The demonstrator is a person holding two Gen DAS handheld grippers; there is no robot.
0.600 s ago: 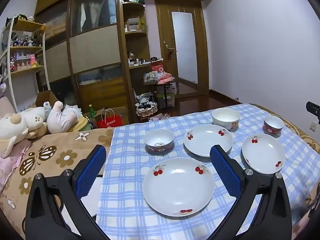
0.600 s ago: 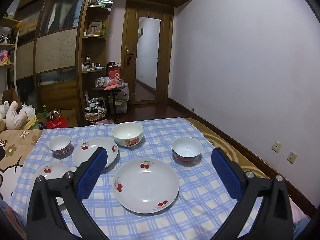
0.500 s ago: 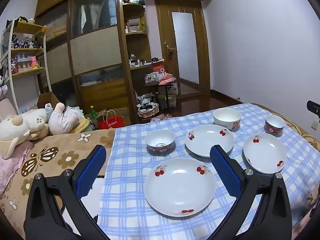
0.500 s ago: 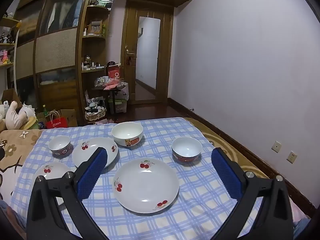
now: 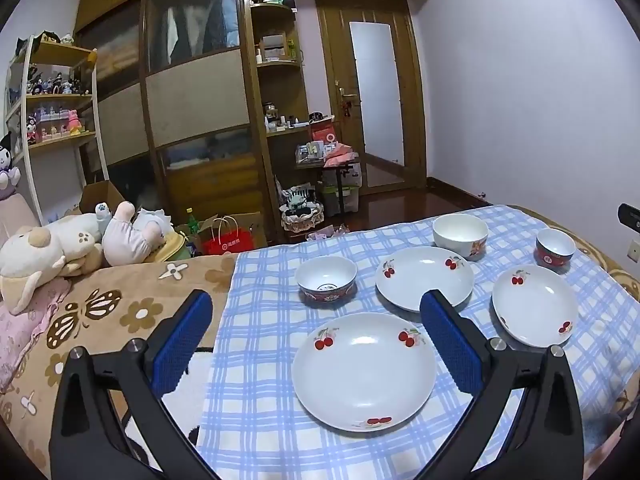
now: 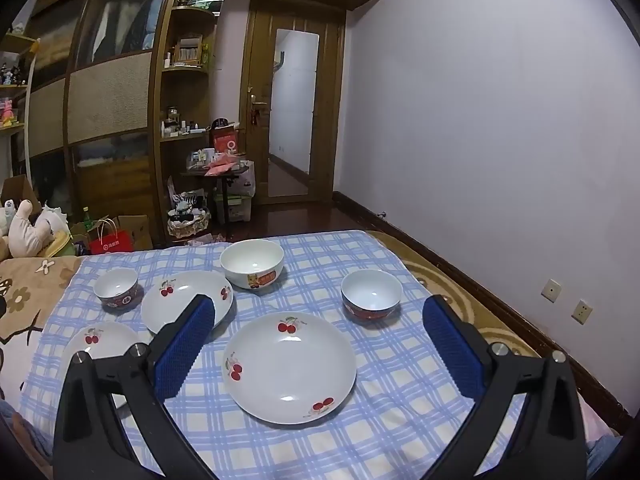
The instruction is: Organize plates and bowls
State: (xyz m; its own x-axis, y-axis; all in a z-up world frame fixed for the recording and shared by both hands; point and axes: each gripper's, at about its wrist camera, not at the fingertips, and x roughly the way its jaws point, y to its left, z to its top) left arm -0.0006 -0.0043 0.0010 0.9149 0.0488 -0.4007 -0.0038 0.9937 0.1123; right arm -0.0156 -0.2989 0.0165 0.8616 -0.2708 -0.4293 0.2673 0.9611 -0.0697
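Crockery of glossy white ceramic lies spread over the blue-and-white checked woven cloth (image 6: 304,436), and we hold both tools above its near edge. Our left gripper (image 5: 314,322) has its ribbed blue rubber pads (image 5: 182,346) spread wide, holding nothing, with the round cherry-printed white plate nearest the left gripper (image 5: 364,370) lying between them in view. Our right gripper (image 6: 318,326) is likewise wide apart and empty, framing the shallow cherry-printed plate on the right (image 6: 289,366). Between these two, farther back, sits a third cherry-printed round plate (image 6: 186,300). Behind it stands the large deep white bowl with an orange label (image 6: 252,263). A small red-banded bowl at the left (image 5: 326,279) and a small red-banded bowl at the right (image 6: 371,294) sit apart from the plates, each upright and not stacked. Beside the cloth we see a plush brown blanket with flower and butterfly shapes (image 5: 100,312) and soft stuffed toys (image 5: 60,246).
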